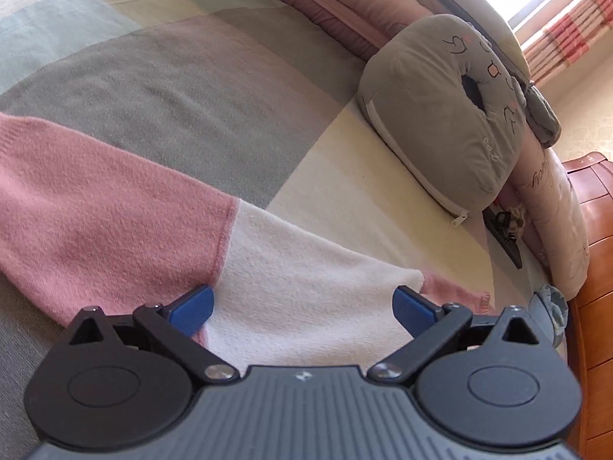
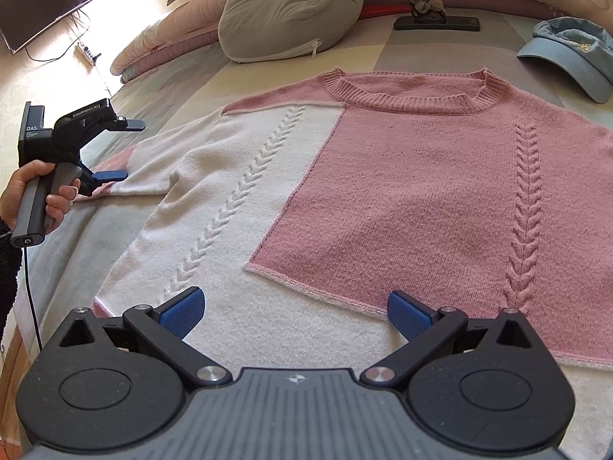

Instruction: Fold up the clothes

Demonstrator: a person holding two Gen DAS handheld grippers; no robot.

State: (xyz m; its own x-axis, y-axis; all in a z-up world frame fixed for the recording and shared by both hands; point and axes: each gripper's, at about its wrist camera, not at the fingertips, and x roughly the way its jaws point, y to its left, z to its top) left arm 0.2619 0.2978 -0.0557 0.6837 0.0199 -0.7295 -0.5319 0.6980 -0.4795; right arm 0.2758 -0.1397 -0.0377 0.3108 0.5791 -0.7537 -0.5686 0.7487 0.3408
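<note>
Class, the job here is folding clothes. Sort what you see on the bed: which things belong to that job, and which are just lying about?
Belong to the job:
- pink and white sweater, spread flat
- left gripper, open over the sleeve
- right gripper, open at the hem

Just lying about:
- grey cat cushion
- blue cap
- black phone
- folded quilt

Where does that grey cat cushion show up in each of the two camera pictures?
Left wrist view: grey cat cushion sits upper right, beyond the sweater sleeve.
Right wrist view: it sits top centre, behind the sweater's collar.
Shared landmark: the dark phone lying beside it on the bed.
</note>
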